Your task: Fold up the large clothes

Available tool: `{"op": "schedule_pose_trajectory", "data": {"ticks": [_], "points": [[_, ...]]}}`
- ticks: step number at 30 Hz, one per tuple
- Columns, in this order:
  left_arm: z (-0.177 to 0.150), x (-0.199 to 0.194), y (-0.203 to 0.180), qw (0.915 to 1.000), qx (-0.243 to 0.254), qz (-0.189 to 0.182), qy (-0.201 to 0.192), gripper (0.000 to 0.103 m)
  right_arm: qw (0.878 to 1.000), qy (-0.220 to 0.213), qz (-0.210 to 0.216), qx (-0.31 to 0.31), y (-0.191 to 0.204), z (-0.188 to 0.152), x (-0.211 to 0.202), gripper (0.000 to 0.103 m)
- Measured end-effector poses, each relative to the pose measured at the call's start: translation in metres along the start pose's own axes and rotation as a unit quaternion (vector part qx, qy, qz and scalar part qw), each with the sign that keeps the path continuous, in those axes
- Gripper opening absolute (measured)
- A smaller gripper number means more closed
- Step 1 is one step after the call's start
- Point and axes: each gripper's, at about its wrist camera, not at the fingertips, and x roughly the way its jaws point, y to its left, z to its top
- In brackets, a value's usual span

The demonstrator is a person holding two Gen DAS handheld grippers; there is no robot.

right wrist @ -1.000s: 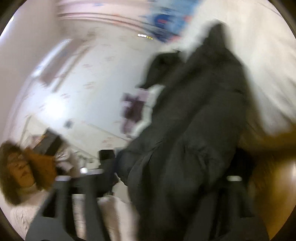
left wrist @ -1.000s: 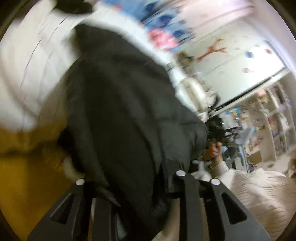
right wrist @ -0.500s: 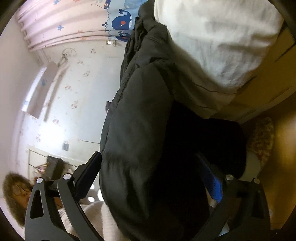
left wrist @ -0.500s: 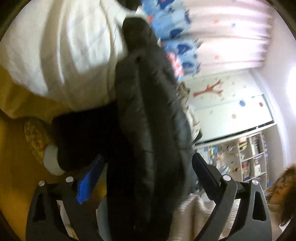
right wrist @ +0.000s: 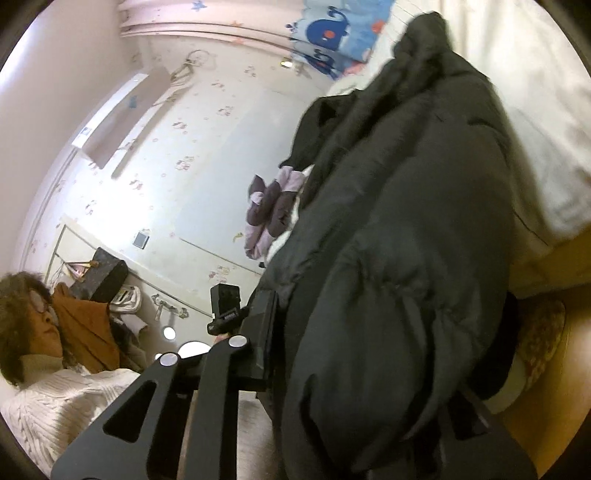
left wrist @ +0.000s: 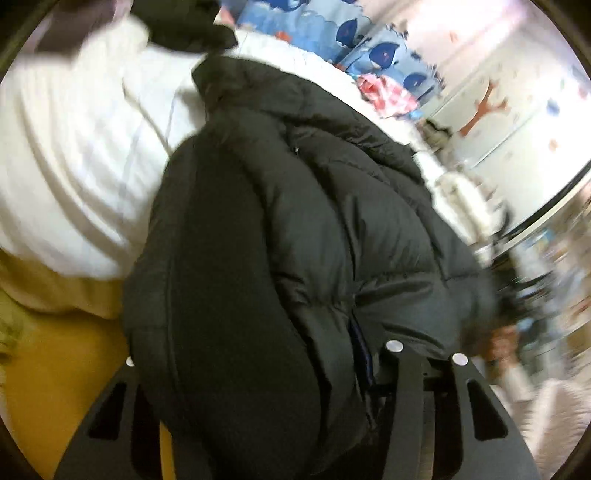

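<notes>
- Left wrist view: one dark puffer jacket (left wrist: 295, 240) fills the gap between the two black fingers (left wrist: 410, 406) of the left gripper (left wrist: 266, 398); the jaws are closing around its thick padded bulk, and whether the pads already press it I cannot tell.
- Right wrist view: the same jacket (right wrist: 399, 258) bulges between the fingers (right wrist: 258, 332) of the right gripper (right wrist: 354, 376); these jaws are closing too, with the cloth squeezed close against the left finger; the right finger is mostly hidden behind the fabric.
- The jacket's far part lies on the white bedding (left wrist: 81, 155) of the bed, while its near end hangs off the bed edge toward the grippers.
- Left of the jacket in the left wrist view, beyond the bed edge, yellow-brown floor (left wrist: 66, 387) lies open.
- One blue whale-print curtain (left wrist: 332, 33) hangs beyond the jacket.
- One person in a cream knit sweater (right wrist: 48, 406) stands left of the jacket in the right wrist view, holding the other gripper's handle (right wrist: 225, 306).
</notes>
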Motion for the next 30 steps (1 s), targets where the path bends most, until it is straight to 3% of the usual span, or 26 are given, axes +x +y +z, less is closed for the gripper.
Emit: {"op": "schedule_pose_trajectory", "data": {"ticks": [5, 11, 22, 26, 30], "points": [[-0.004, -0.007, -0.018, 0.9963, 0.036, 0.075, -0.023, 0.049, 1.0, -0.003, 0.015, -0.002, 0.009, 0.002, 0.001, 0.019], [-0.008, -0.014, -0.032, 0.989, 0.072, 0.124, -0.038, 0.049, 1.0, -0.003, 0.013, 0.005, 0.01, -0.001, -0.005, 0.019], [-0.015, -0.019, -0.05, 0.979, 0.108, 0.167, -0.043, 0.049, 0.999, 0.008, -0.016, 0.037, -0.009, -0.017, -0.008, 0.021], [-0.017, -0.018, -0.057, 0.9742, 0.124, 0.183, -0.046, 0.049, 0.999, -0.006, -0.014, 0.033, -0.011, -0.02, -0.013, 0.021], [-0.018, -0.022, -0.06, 0.9731, 0.13, 0.182, -0.054, 0.049, 0.999, -0.047, 0.006, 0.022, -0.006, -0.018, -0.022, 0.014]]}}
